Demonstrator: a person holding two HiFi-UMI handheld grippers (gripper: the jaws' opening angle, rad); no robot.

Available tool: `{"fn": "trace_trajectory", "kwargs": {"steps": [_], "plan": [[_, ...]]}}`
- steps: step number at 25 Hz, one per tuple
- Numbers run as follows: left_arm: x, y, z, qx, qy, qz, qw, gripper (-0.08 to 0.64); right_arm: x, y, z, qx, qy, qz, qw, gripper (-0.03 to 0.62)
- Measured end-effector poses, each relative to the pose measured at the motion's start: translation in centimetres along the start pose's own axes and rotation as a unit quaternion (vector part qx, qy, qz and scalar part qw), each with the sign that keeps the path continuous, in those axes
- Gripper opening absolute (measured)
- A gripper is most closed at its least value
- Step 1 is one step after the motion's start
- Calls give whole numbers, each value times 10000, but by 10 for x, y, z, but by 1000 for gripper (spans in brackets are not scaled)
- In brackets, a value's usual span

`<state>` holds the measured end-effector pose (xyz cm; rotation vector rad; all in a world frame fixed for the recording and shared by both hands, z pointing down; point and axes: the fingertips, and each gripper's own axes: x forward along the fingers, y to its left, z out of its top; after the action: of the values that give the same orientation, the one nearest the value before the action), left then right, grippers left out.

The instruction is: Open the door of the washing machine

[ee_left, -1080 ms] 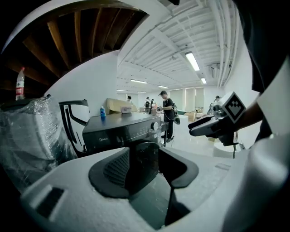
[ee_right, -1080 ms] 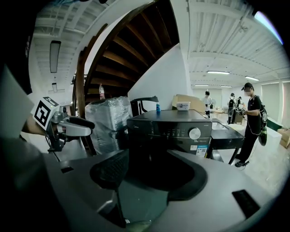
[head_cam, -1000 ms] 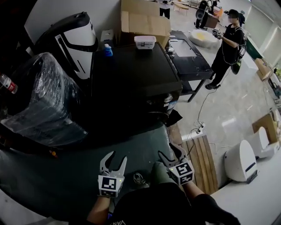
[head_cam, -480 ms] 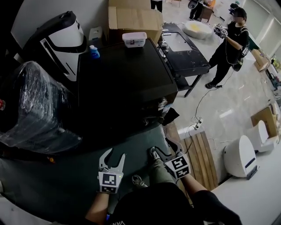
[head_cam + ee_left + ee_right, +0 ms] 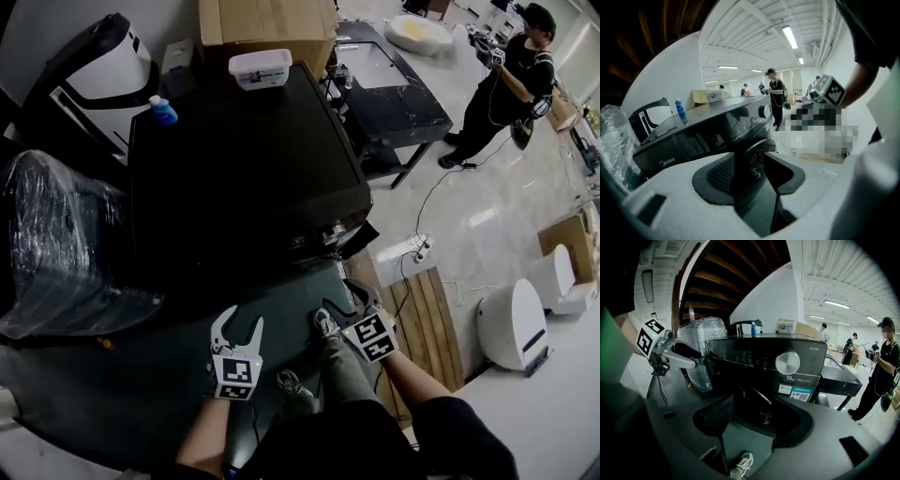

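Left hand-held gripper (image 5: 240,326): your jaws stand apart, holding nothing.
Right hand-held gripper (image 5: 343,302): jaws apart, empty.
Washing machine (image 5: 244,159): near, ahead of you.
Door (image 5: 755,405): seemingly shut; dark.

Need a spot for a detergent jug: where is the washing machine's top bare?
The black washing machine's top is bare across its middle and front. Its back edge is crowded: a blue bottle at the left corner, a white plastic tub further right.

ceiling strip lights (image 5: 790,36) glare bright; the washing machine (image 5: 244,178) sits dim (fisheye edges bend, corners black).
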<state>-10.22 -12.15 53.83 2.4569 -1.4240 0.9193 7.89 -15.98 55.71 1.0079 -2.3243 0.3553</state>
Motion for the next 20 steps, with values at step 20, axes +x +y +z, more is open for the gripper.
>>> {"fn": "trace_trajectory", "kwargs": {"steps": [20], "plan": [[119, 3, -23, 1677, 1280, -296, 9770, 193, 131, -61, -74, -2282, 1100, 769, 9643, 263]]}}
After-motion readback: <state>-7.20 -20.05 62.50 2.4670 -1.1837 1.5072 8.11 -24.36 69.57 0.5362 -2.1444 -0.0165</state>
